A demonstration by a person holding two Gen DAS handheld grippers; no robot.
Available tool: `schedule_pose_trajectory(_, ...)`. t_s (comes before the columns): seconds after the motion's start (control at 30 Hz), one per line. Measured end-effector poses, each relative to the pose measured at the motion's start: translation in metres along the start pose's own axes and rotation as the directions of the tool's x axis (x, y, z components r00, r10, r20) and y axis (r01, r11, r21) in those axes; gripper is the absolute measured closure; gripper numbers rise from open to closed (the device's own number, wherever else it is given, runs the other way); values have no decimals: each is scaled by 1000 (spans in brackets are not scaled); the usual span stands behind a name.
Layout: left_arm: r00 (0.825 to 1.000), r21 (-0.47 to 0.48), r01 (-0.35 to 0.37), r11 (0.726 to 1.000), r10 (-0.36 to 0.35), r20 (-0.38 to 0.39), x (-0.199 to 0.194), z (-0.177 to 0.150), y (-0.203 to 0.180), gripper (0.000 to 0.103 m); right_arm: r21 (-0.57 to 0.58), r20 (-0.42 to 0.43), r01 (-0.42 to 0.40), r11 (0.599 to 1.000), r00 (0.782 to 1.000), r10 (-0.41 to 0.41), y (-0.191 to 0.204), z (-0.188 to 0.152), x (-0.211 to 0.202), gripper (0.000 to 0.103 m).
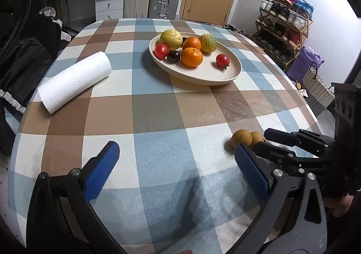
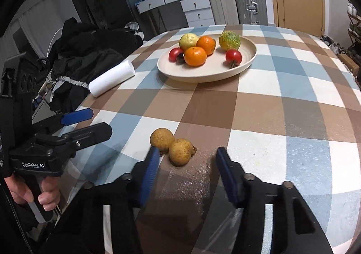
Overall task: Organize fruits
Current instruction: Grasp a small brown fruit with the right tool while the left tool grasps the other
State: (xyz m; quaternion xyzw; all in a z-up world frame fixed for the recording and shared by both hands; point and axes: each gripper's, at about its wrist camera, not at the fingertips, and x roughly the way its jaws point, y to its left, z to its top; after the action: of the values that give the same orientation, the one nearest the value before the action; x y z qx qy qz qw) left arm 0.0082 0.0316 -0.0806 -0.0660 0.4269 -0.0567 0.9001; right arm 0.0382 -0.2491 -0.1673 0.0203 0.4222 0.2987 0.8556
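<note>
Two joined small brown round fruits lie on the checked tablecloth just ahead of the unclosed, empty right gripper; left gripper is spread empty; off-centre closure risks the pair being pushed away

We find the tabletop covered by a checked cloth of blue, brown and white. Directly on it: a cream plate bearing fruit, a white paper roll lying on its side, and two small brown fruits touching.
</note>
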Motion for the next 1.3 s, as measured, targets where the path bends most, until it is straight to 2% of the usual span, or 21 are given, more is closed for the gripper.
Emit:
schedule_pose_trajectory(0.07, 1000, 5, 2, 1000, -2, -8, 3, 1, -1, 1, -2, -1, -3, 1000, 1000, 3, 0, 0, 2, 57)
schedule_pose_trajectory(0.27, 1000, 42, -4, 999, 4, -11, 5, 6, -6, 1, 22, -6, -41, 999, 999, 41, -3, 0, 6, 76)
schedule_pose_trajectory(0.37, 1000, 50, 2, 999, -2, -10, 6, 10, -9, 1, 33, -2, -70, 997, 998, 70, -5, -1, 6, 77)
schedule_pose_trajectory(0.6, 998, 113, 43, 993, -38, -42, 17, 13, -29, 1, 33, 36, -64, 997, 997, 62, -10, -5, -10, 77)
schedule_pose_trajectory(0.73, 998, 177, 29, 984, -18, -65, 28, 11, -48, 1, 62, 86, -84, 995, 993, 78, -20, -10, -29, 77)
schedule_pose_trajectory(1.03, 990, 275, 102, 956, -70, -126, 45, 7, -86, 2, 101, 185, -54, 993, 982, 35, -38, -16, -68, 77)
schedule_pose_trajectory(1.13, 988, 281, 104, 954, -68, -136, 47, 6, -90, 12, 102, 193, -57, 993, 981, 36, -43, -19, -74, 77)
schedule_pose_trajectory(1.23, 985, 288, 128, 949, -88, -147, 48, 7, -93, 26, 96, 190, -53, 994, 981, 34, -44, -20, -78, 77)
schedule_pose_trajectory(1.3, 981, 285, 147, 947, -103, -164, 51, 7, -93, 44, 91, 192, -49, 995, 981, 30, -44, -21, -81, 77)
